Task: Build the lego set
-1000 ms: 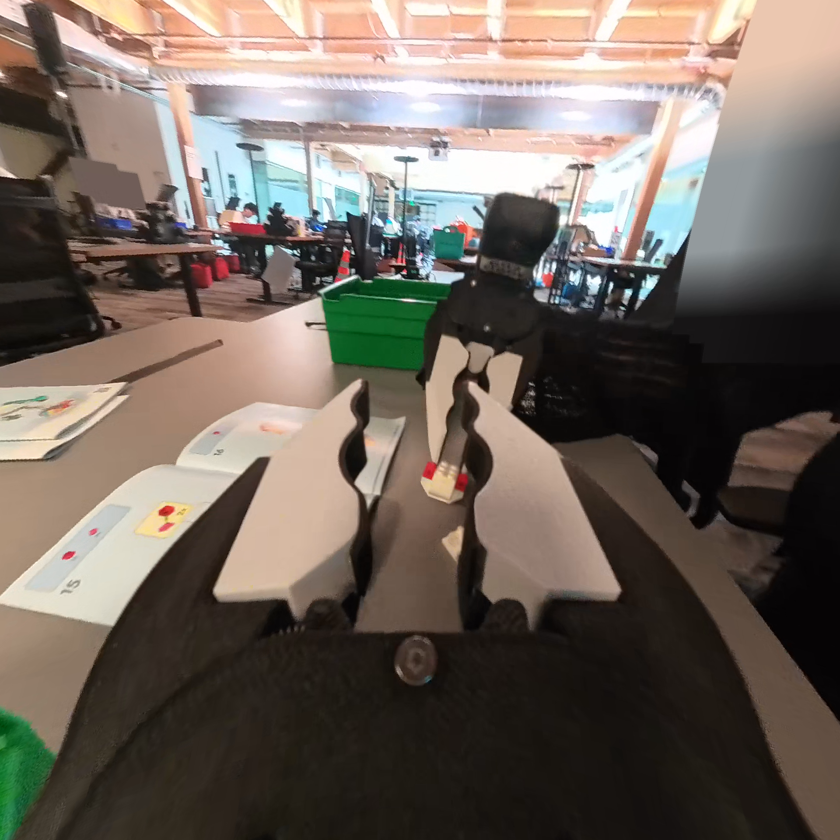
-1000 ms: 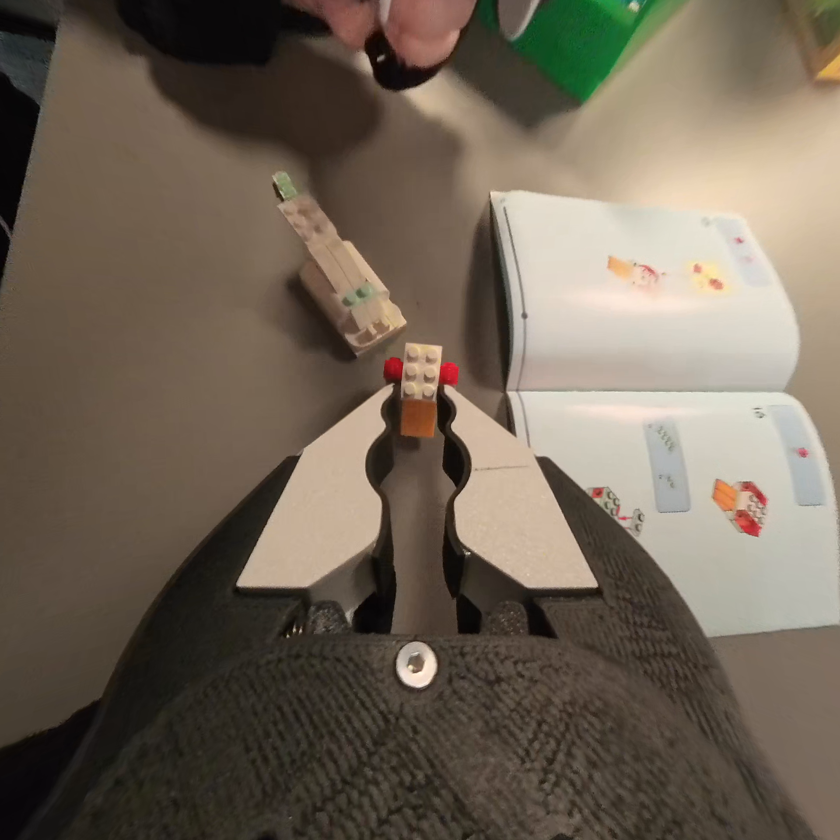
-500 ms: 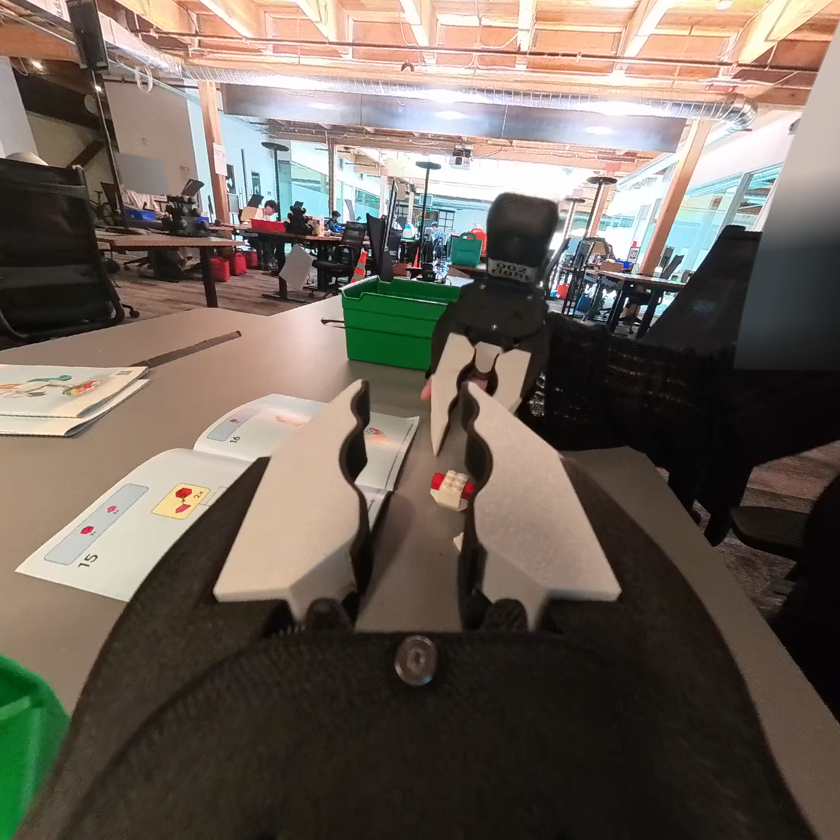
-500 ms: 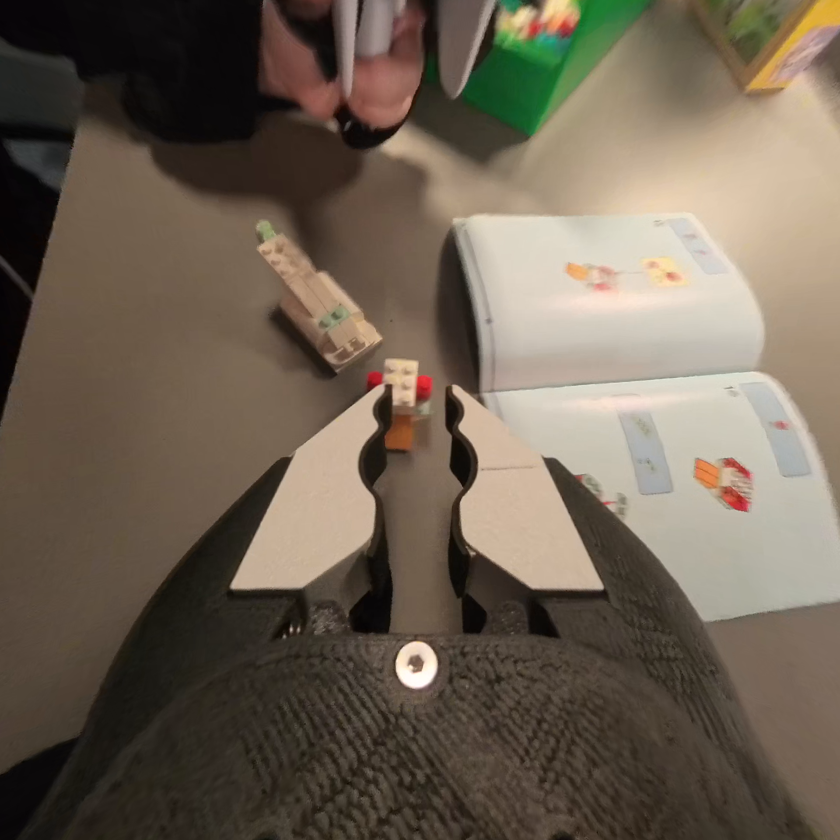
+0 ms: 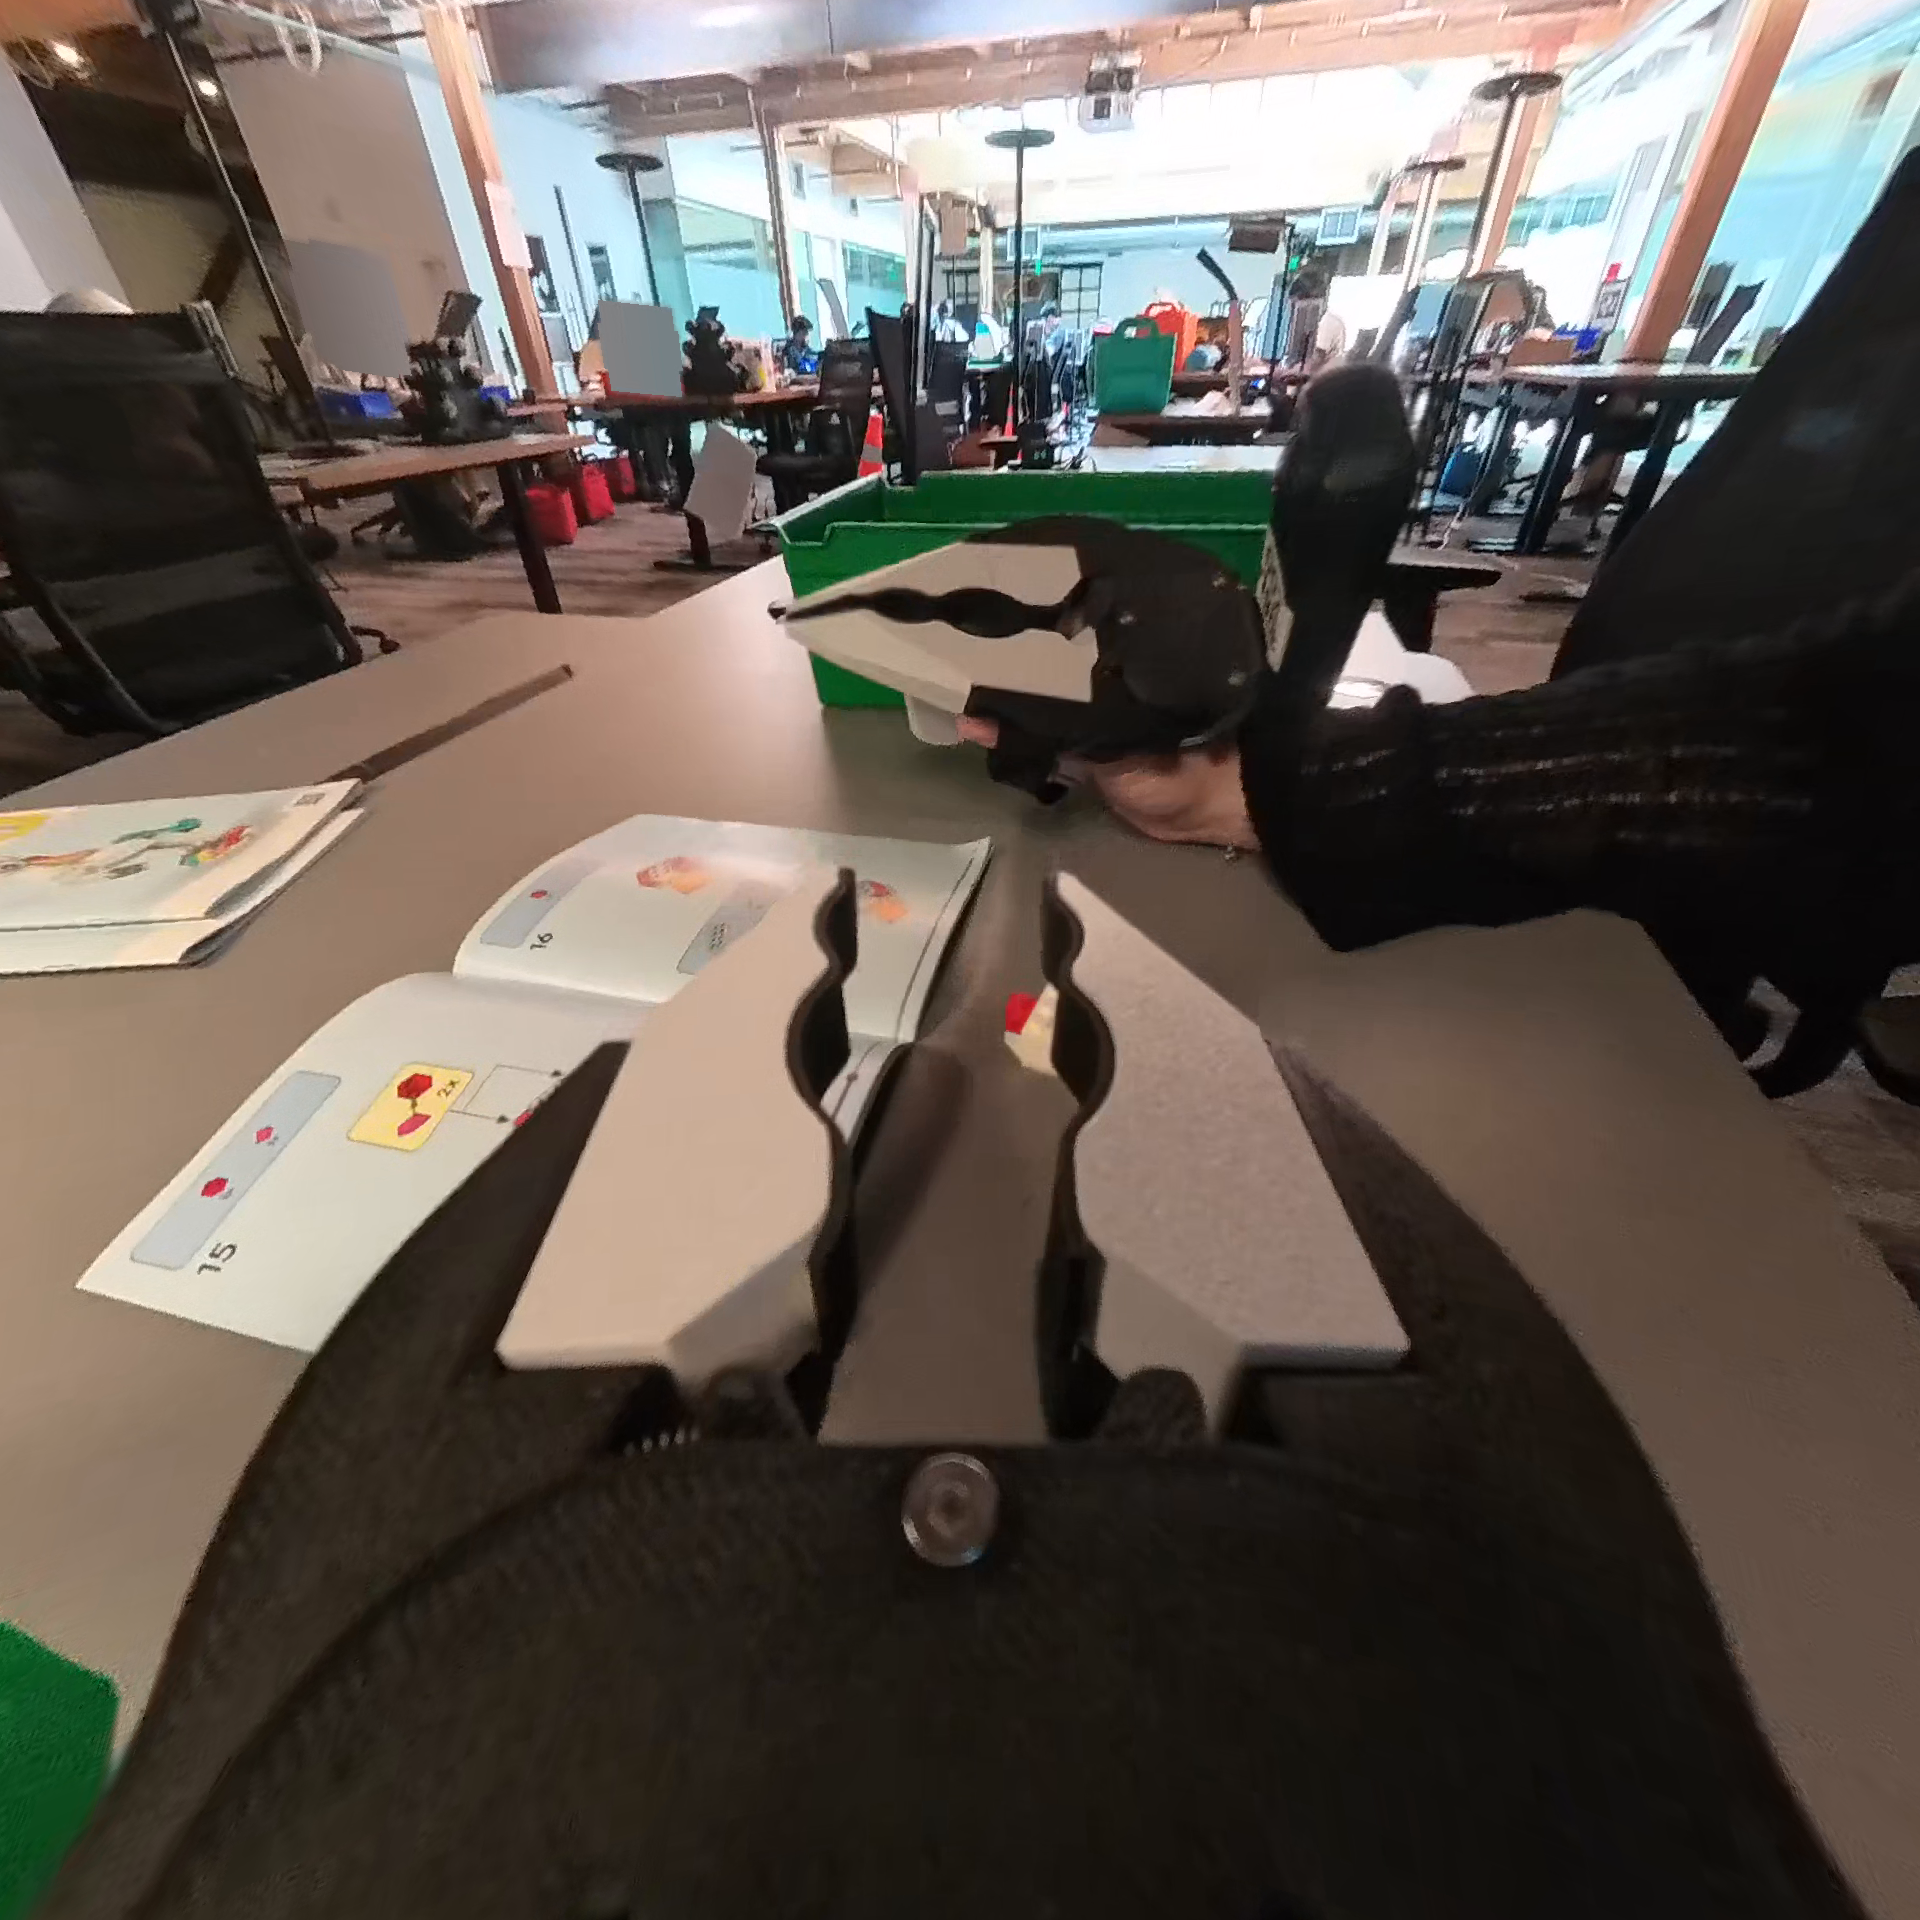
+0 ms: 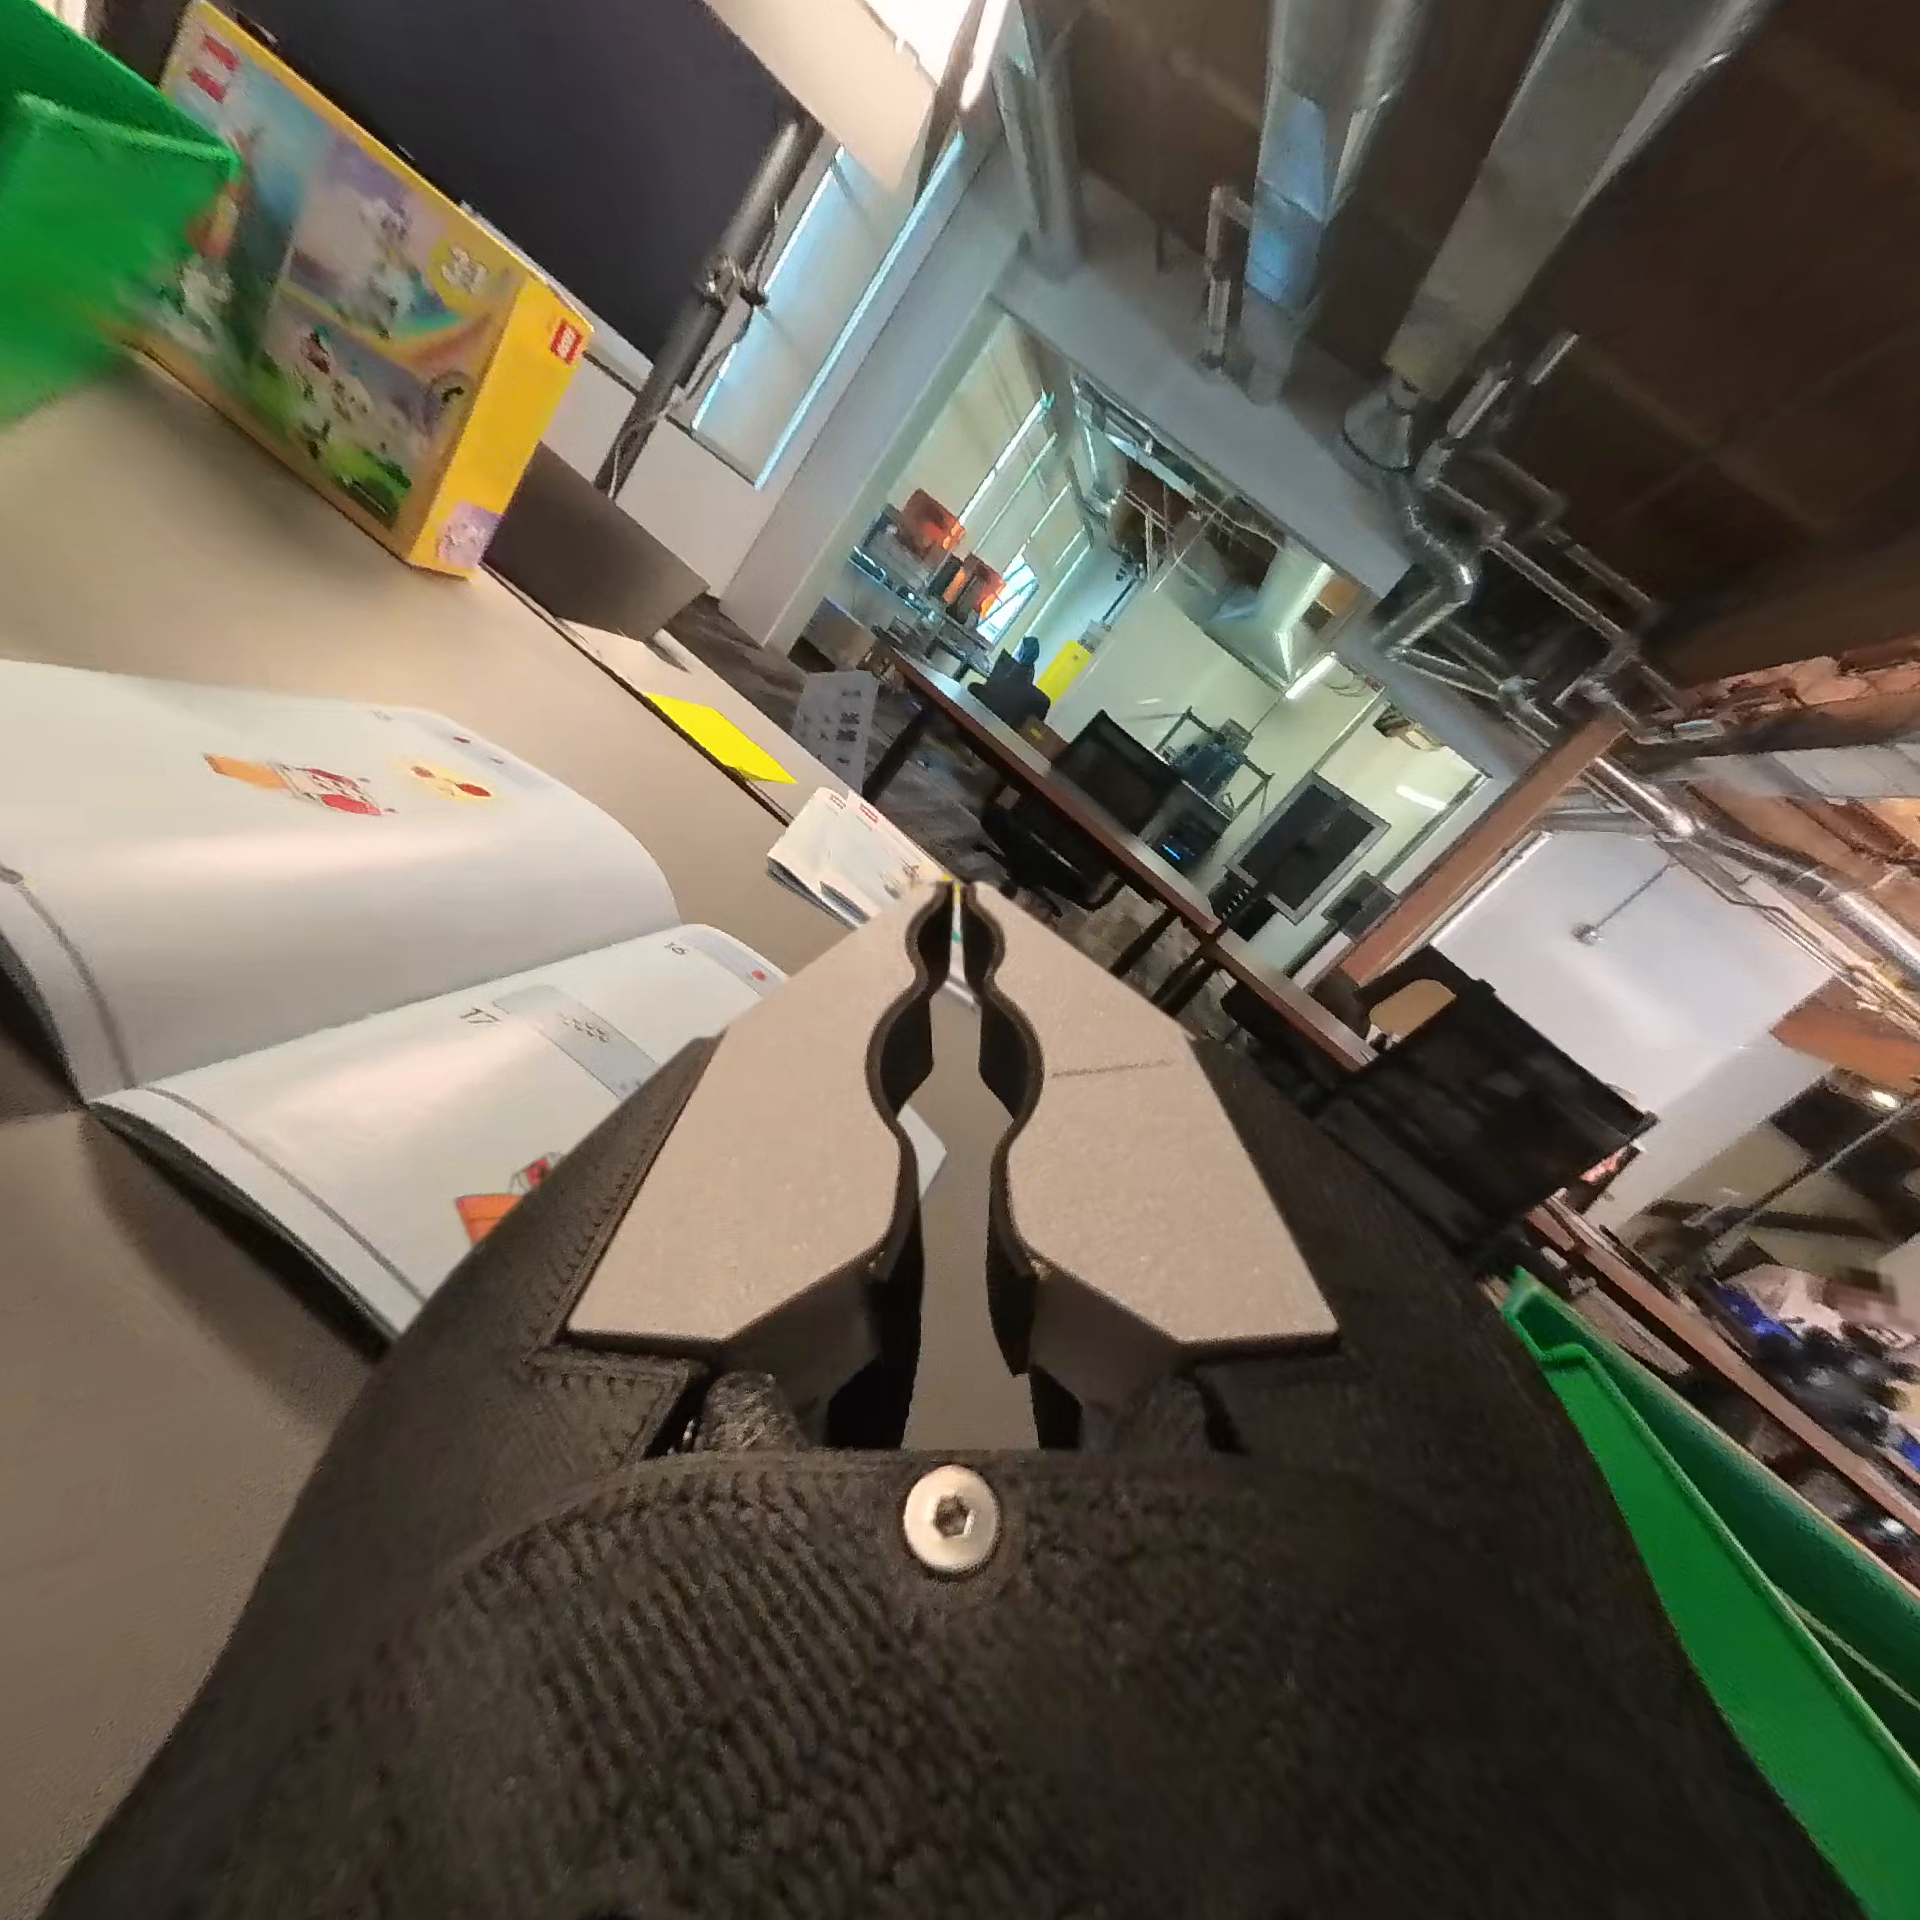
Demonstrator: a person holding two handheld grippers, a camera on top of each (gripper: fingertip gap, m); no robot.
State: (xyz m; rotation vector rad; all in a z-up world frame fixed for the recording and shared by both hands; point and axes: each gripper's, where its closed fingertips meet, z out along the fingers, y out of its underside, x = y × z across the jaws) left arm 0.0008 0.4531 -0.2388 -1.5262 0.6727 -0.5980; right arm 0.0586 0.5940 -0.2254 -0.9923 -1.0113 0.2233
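In the left wrist view my left gripper [image 5: 948,904] is open and low over the grey table [image 5: 675,727]. A small red and white lego assembly [image 5: 1029,1023] lies on the table between my fingers, partly hidden by the right finger [image 5: 1174,1122]. The pads do not press on it. My right gripper [image 5: 810,618] lies turned on its side farther back, held by a hand in a black sleeve [image 5: 1558,790], with its fingers shut. In the right wrist view my right gripper [image 6: 954,904] points out over the table edge, tips together.
An open instruction booklet [image 5: 582,997] lies left of my left gripper; it also shows in the right wrist view [image 6: 312,883]. A second booklet [image 5: 156,873] lies farther left. A green bin [image 5: 1039,520] stands behind. A yellow lego box [image 6: 364,343] stands at the back. About 15 cm separates my left fingertips from my right.
My right gripper let go of the small red and white assembly, left it on the table, pulled back, turned on its side and shut. My left gripper moved closer to the assembly.
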